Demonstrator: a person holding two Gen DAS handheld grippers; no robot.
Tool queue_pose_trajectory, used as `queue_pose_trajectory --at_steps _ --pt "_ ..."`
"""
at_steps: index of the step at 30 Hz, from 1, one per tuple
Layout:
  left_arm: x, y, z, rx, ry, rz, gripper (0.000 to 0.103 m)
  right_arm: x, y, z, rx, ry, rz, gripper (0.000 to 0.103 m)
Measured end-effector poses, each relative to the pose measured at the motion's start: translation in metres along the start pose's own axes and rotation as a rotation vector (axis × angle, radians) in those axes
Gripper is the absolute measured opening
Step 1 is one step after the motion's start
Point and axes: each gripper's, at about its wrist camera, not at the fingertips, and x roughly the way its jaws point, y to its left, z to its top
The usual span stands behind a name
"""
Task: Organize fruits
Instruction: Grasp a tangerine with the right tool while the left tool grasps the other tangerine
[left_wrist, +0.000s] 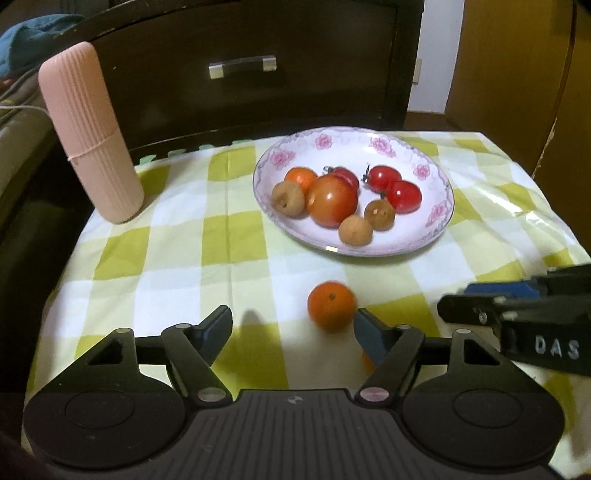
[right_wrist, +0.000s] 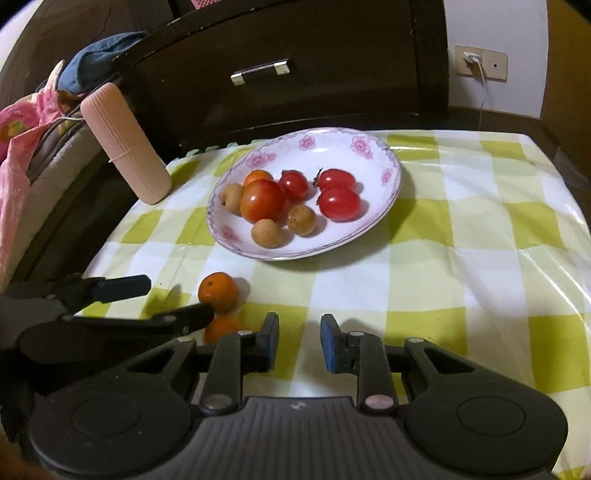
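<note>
While the plate (left_wrist: 439, 218) sits mid-surface holding most of the fruit, two small oranges lie loose on the checked cloth (left_wrist: 229, 236) in front of it. Left claw (left_wrist: 291, 328) stands wide, nothing gripped; the upper orange (left_wrist: 331, 304) sits just ahead of the fingertips, close against the right-hand fingertip, contact can't be confirmed. Second orange (right_wrist: 221, 328) lies just below the first, mostly hidden behind that same finger in both views.

Right claw (right_wrist: 298, 341) is at its narrowest, with a small gap between the blue pads (right_wrist: 331, 347), holding nothing, over bare cloth. It sits to the right of the left claw, well clear of both oranges. Seen from the left wrist it enters at the right edge (left_wrist: 517, 314), white letters "DAS" on its body.

On the plate: one big tomato (right_wrist: 263, 199), three cherry tomatoes (right_wrist: 338, 203), three tan round fruits (right_wrist: 266, 232), and one more orange (right_wrist: 257, 176) behind the big tomato, partly hidden. Plate is white with pink flowers round the rim.

Pink ribbed cylinder (left_wrist: 90, 133) stands on the far left corner of the surface. Dark drawer front with metal handle (left_wrist: 242, 66) behind. Wall socket with white charger (right_wrist: 472, 59) at upper right.
</note>
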Motion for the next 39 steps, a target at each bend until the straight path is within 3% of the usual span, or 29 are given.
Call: queue_pose_trajectory --at_steps 15,24,35,39 --pt "0.007 0.012 0.007 -0.074 0.023 -0.02 0.081 0.004 0.024 -0.007 -0.084 0.059 0.13 0.04" --pt "0.006 0.016 0.005 -0.079 0.032 -0.033 0.084 0.025 0.033 -0.009 -0.068 0.067 0.118 0.041" --pt "0.016 0.001 0.008 -0.047 0.043 -0.056 0.084 0.021 0.028 -0.011 -0.059 0.045 0.131 0.04" --pt "0.021 -0.003 0.008 -0.031 0.037 -0.054 0.078 0.013 0.019 -0.017 -0.035 0.054 0.125 0.04"
